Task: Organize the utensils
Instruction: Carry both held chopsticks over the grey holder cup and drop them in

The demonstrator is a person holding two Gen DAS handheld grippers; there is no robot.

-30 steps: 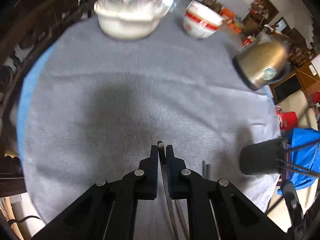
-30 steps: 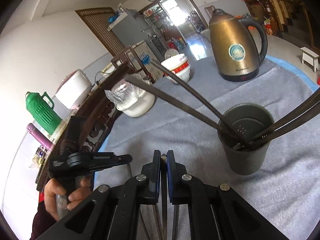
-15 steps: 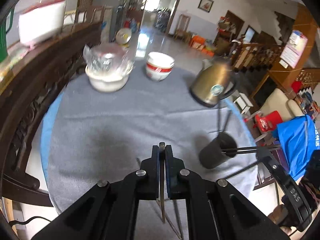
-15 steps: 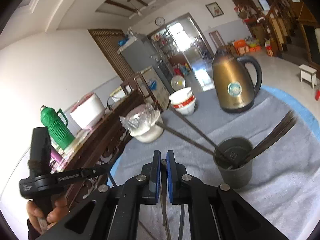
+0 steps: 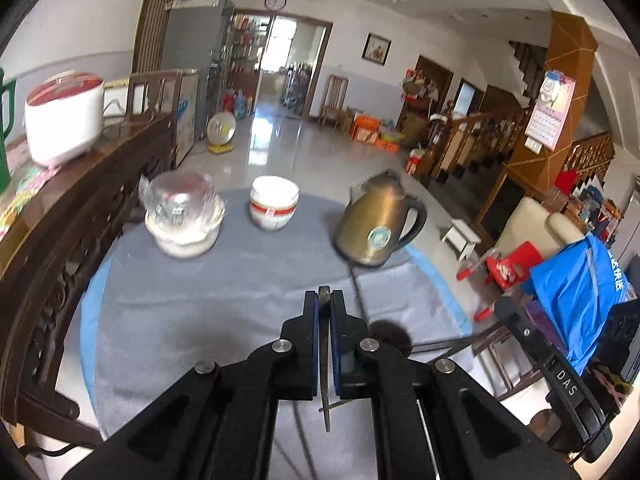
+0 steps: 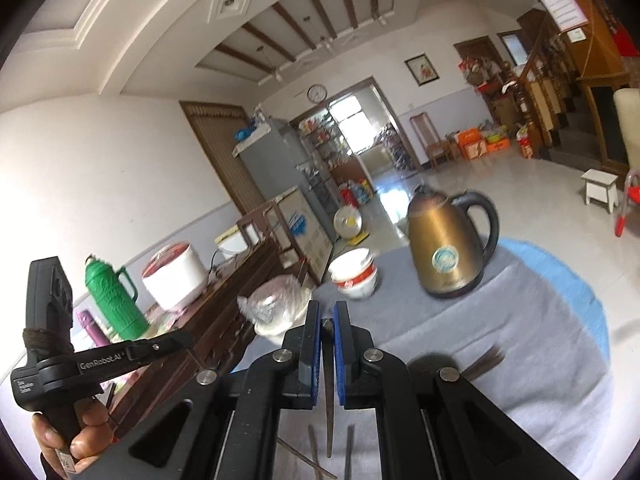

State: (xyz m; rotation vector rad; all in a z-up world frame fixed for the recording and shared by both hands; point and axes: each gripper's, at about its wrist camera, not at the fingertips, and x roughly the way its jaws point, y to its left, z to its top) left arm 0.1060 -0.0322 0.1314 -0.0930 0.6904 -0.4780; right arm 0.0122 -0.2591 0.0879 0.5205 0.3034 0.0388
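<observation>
Each tool, left (image 5: 324, 300) and right (image 6: 327, 314), clamps a thin dark chopstick (image 5: 325, 392) above the grey tabletop (image 5: 224, 300), a brass kettle (image 5: 374, 230) far right.

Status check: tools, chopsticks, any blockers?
Left tool shut on chopstick. Right tool shut on chopstick. Holder ahead, nothing in the way.

Round table (image 5: 240, 312), grey cloth: kettle (image 5: 376, 228), stacked bowls (image 5: 274, 206), wrapped bowl (image 5: 182, 216), possibly holder (image 5: 390, 336).
</observation>
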